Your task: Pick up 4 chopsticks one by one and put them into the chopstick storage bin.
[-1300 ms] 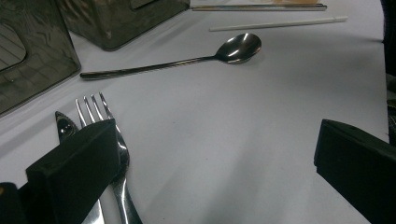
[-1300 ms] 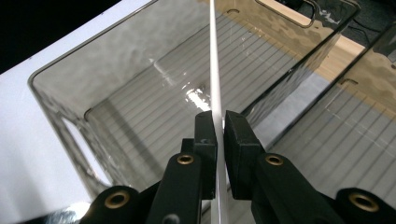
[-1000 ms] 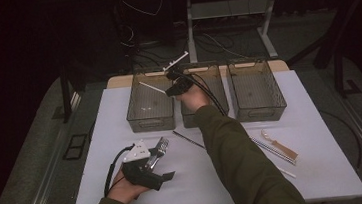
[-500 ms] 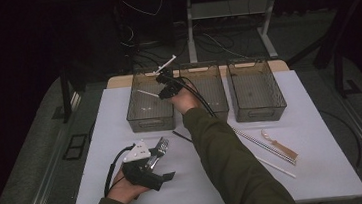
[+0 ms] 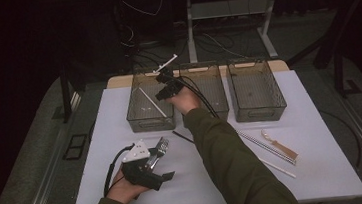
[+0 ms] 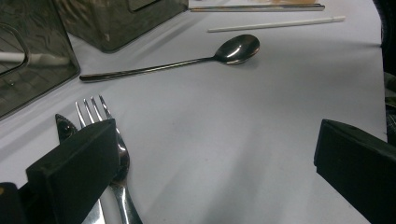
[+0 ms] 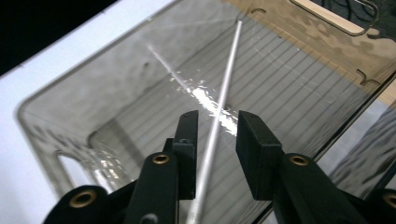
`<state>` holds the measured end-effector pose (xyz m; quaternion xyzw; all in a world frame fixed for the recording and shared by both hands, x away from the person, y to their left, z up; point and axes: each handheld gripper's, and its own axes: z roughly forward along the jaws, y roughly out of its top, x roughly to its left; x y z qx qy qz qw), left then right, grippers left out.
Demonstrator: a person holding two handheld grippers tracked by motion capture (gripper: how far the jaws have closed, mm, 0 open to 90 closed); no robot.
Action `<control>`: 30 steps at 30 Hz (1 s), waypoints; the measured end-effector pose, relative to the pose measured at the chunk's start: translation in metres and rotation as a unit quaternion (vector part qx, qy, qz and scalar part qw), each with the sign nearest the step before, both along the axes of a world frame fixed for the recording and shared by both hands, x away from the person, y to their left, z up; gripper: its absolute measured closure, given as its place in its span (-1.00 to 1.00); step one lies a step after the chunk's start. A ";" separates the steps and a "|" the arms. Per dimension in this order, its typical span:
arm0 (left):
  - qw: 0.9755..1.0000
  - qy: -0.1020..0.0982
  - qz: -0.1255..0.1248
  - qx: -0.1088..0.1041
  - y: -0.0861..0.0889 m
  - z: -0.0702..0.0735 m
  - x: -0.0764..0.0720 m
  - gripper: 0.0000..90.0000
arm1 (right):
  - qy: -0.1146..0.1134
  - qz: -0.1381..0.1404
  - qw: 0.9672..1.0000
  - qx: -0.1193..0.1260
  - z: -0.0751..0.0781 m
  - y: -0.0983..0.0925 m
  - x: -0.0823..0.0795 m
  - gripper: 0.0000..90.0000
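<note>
While the right gripper (image 5: 163, 86) hung over the leftmost of the three clear bins (image 5: 145, 116) at the far side of the table (image 5: 326, 168), its jaws had just been opening, and in the right gripper view they stood a little apart with the white straw (image 7: 219, 112) running up between them, neither pad pressing on it. The straw lay slantwise inside that bin, one end up near the far wall (in the high view it showed as a pale diagonal line (image 5: 152, 102) across the bin floor). The left gripper (image 5: 147, 168) rested low on the white cloth near the person's edge, its jaws (image 6: 215, 177) spread wide with nothing between them; a fork (image 6: 112, 154) lay just beside and partly under one jaw, with a knife tip (image 6: 64, 127) next to it. Farther off lay a spoon (image 6: 187, 58), and beyond it a second white straw (image 6: 275, 24) and a pair of chopsticks (image 6: 257, 7).
</note>
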<state>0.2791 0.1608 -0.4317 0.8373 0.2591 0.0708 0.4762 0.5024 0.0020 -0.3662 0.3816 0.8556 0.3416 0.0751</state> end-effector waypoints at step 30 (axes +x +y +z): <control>1.000 0.002 0.001 -0.006 0.000 -0.001 -0.001 -1.00 | -0.045 0.049 0.995 0.077 0.030 -0.107 -0.066 0.02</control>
